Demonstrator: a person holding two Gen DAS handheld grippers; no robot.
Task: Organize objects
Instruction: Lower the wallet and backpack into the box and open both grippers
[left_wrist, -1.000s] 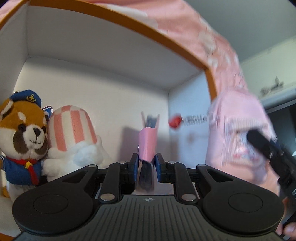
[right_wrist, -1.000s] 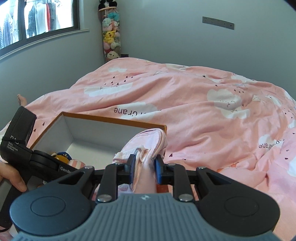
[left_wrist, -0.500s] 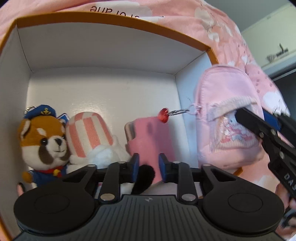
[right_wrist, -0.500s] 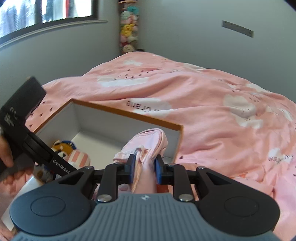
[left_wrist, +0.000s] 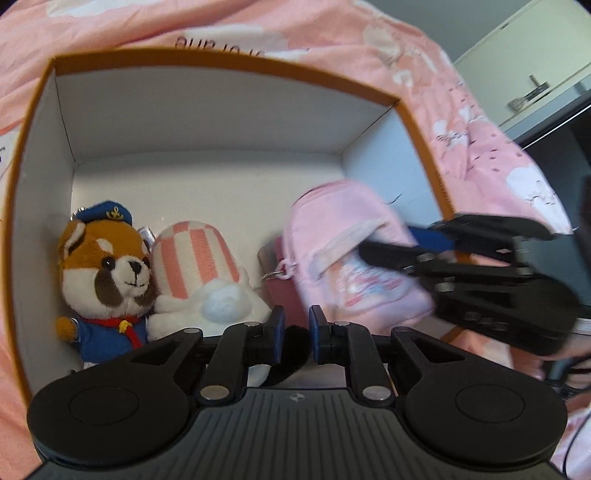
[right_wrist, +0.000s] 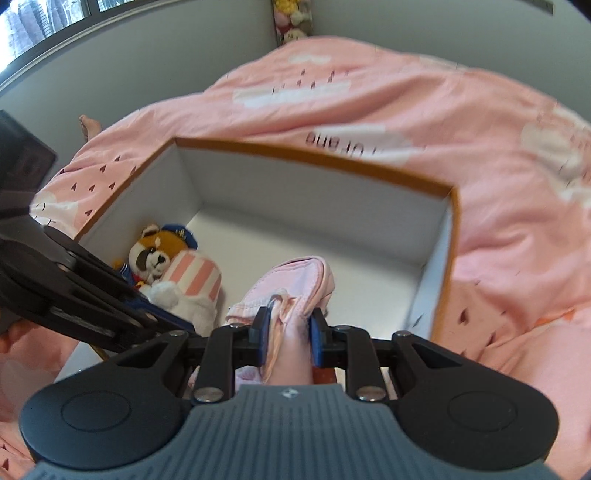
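An orange-rimmed white box (left_wrist: 221, 61) (right_wrist: 314, 158) sits on the bed. Against its left wall lean a red panda plush (left_wrist: 107, 266) (right_wrist: 155, 254) in a blue cap and a pink-striped plush (left_wrist: 195, 258) (right_wrist: 195, 277). My right gripper (right_wrist: 288, 321) (left_wrist: 399, 245) is shut on a small pink backpack (right_wrist: 295, 280) (left_wrist: 332, 236), which hangs inside the box toward its right wall. A darker pink flat case (left_wrist: 280, 291) stands just behind the backpack. My left gripper (left_wrist: 295, 325) is shut over the box's near side with nothing pinched; a dark fuzzy shape shows below its jaws.
A pink cloud-print duvet (right_wrist: 406, 110) surrounds the box. The far half of the box floor (right_wrist: 332, 236) is bare. A grey wall, a window and a hanging stack of plush toys (right_wrist: 291, 22) lie beyond. A hand (left_wrist: 569, 354) holds the right tool.
The left gripper let go of the pink case, which now stands in the box, and pulled back and up. The right gripper came down and carried the backpack over the rim into the box.
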